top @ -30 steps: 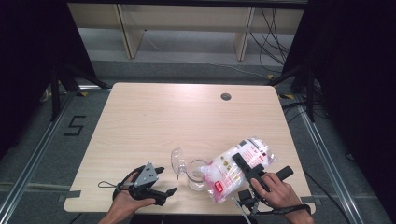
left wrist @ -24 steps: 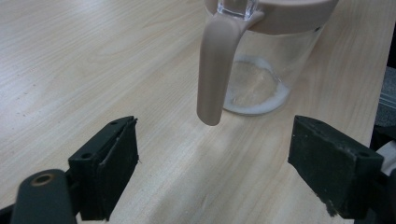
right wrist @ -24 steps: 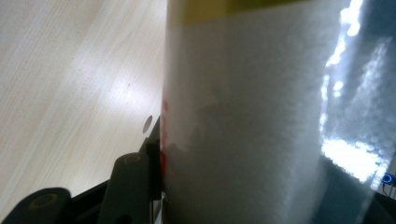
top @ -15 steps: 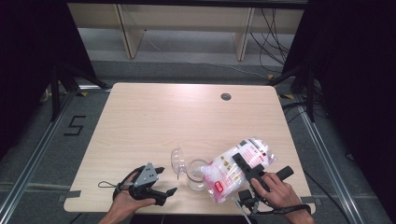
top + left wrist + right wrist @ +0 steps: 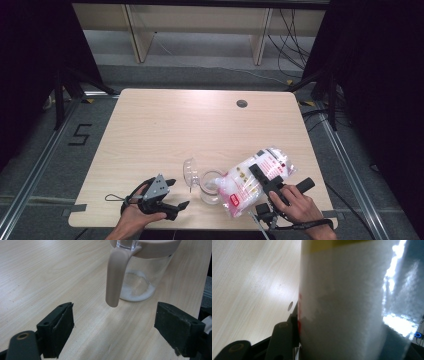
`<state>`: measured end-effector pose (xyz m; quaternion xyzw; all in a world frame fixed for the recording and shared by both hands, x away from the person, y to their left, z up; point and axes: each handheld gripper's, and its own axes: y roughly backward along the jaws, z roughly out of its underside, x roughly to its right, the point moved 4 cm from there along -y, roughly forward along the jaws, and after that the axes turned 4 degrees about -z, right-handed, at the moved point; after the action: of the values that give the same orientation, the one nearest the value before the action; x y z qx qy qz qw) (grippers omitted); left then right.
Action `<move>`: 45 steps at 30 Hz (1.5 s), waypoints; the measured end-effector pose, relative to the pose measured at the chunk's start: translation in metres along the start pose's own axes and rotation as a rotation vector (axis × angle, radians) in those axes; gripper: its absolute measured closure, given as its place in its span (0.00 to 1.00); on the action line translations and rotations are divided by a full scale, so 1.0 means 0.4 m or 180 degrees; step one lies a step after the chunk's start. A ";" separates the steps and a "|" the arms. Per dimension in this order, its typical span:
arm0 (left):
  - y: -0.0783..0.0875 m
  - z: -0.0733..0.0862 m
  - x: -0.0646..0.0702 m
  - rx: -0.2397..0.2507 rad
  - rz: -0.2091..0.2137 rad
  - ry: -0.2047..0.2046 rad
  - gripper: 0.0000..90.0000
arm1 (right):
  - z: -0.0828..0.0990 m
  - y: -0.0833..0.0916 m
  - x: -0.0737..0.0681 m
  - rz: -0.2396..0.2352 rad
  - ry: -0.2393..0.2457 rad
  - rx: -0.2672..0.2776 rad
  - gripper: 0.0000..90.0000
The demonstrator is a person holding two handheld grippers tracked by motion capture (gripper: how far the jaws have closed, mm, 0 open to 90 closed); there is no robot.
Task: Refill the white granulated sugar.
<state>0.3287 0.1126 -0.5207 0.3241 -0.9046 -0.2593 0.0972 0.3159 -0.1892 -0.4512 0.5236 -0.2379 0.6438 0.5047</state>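
So on the near left of the desk [image 5: 165, 125] the left claw [image 5: 172, 195] just sits low on the wood, jaws spread wide with nothing between them. My guess is it's parked there so it can grab the handle [image 5: 115, 277] if the jar starts sliding, since in the left gripper view that beige handle hangs right in front of the gap.

Moving right, the clear jar [image 5: 210, 186] stands upright near the front edge, with its hinged lid [image 5: 190, 172] flipped open to the left, out of the way of the mouth. There's already a thin layer of white grains [image 5: 136, 288] at the bottom.

Then the plastic bag [image 5: 255, 180] of white stuff lies tilted, its low end over the jar's mouth and the far end raised to the right, which looks like a pouring angle. The right claw [image 5: 265, 177] is clamped across the bag's middle, probably to steer the flow. In the right gripper view the bag is pressed right up against the camera
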 end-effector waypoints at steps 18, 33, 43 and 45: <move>0.001 0.000 -0.001 -0.0015 0.0014 -0.0005 0.17 | -0.004 0.001 0.000 -0.0020 0.0001 0.0002 0.61; 0.000 0.000 0.000 -0.0003 -0.0003 -0.0004 0.17 | -0.005 0.001 0.002 -0.0024 0.0001 -0.0003 0.61; 0.001 0.000 -0.002 -0.0016 0.0025 -0.0029 0.17 | -0.004 0.001 0.002 -0.0031 0.0006 -0.0002 0.62; 0.001 -0.001 -0.002 -0.0015 0.0023 -0.0044 0.17 | -0.003 0.002 0.003 -0.0022 0.0014 -0.0001 0.62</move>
<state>0.3292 0.1133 -0.5202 0.3188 -0.9058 -0.2633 0.0927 0.3147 -0.1880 -0.4502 0.5230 -0.2351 0.6431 0.5075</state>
